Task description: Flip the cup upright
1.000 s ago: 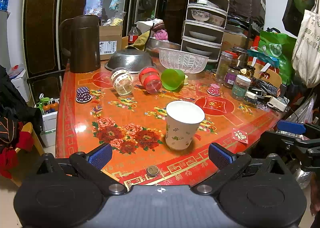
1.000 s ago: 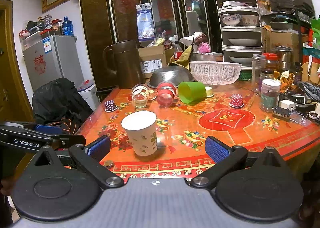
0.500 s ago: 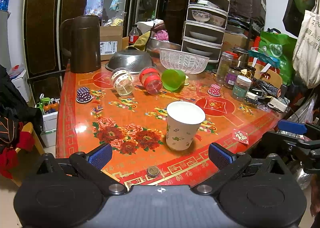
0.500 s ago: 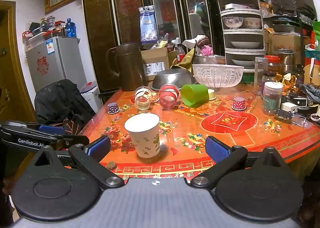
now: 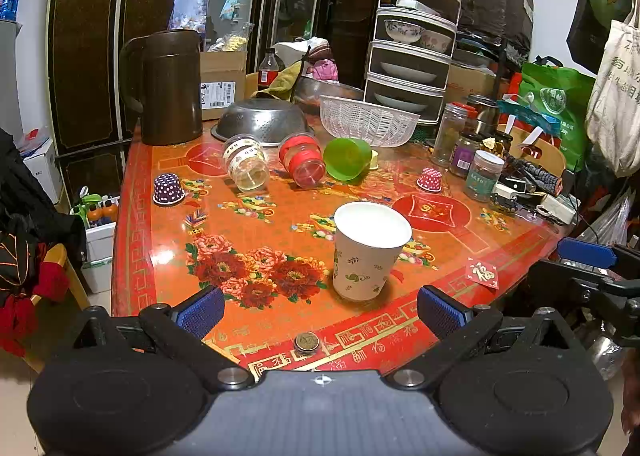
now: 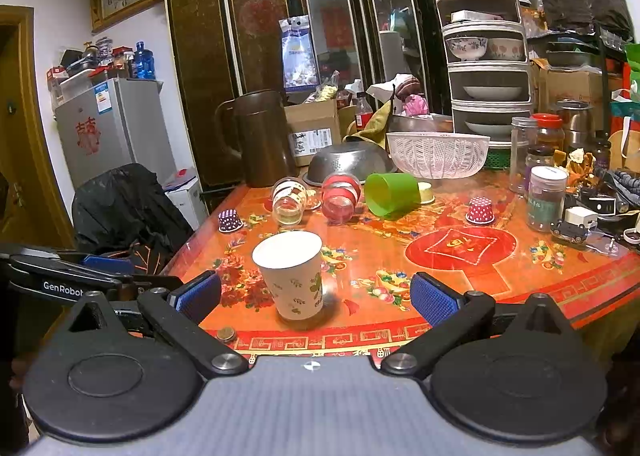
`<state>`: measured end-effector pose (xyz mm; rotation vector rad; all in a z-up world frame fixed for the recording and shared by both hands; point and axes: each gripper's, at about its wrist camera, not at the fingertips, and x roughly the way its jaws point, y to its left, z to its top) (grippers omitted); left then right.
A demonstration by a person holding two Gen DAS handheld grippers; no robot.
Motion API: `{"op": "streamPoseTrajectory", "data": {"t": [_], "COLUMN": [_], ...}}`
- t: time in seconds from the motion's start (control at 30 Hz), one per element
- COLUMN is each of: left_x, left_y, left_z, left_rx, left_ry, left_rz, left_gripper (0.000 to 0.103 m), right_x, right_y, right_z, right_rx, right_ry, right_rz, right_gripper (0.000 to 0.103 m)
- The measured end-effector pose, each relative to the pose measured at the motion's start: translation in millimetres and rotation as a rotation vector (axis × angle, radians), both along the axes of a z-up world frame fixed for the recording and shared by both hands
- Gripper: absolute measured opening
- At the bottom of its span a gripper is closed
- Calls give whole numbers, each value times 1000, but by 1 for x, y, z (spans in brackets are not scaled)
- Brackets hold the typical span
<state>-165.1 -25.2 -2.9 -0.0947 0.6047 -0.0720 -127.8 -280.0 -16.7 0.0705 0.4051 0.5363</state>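
Note:
A white paper cup with a leaf pattern (image 5: 366, 252) stands upright on the red floral table (image 5: 256, 240), mouth up; it also shows in the right wrist view (image 6: 294, 274). My left gripper (image 5: 320, 310) is open and empty, just short of the cup near the table's front edge. My right gripper (image 6: 314, 296) is open and empty, also held back from the cup. A green cup (image 5: 346, 157) lies on its side further back, next to a red-banded jar (image 5: 304, 165) and a clear jar (image 5: 246, 167), both lying down.
A brown jug (image 5: 170, 87), an upturned steel colander (image 5: 260, 119) and a white basket (image 5: 368, 119) stand at the back. Jars (image 5: 482, 175) crowd the right side. A coin (image 5: 306, 342) lies at the front edge. Small dotted cups (image 5: 168, 187) stand left and right.
The right gripper has drawn back slightly from the table; the paper cup stays upright and still. The left gripper has barely moved.

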Motion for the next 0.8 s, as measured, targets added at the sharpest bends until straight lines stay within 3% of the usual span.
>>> {"op": "streamPoseTrajectory", "data": {"t": [0.8], "left_x": [-2], "left_y": [-7], "left_z": [0], "left_rx": [24], "left_ry": [-35], "left_rz": [-12], "left_gripper": [103], "right_x": [0], "right_y": [2], "right_z": [0], "right_rx": [6], "right_ry": [2], "right_rz": [4], "right_gripper": [102]}}
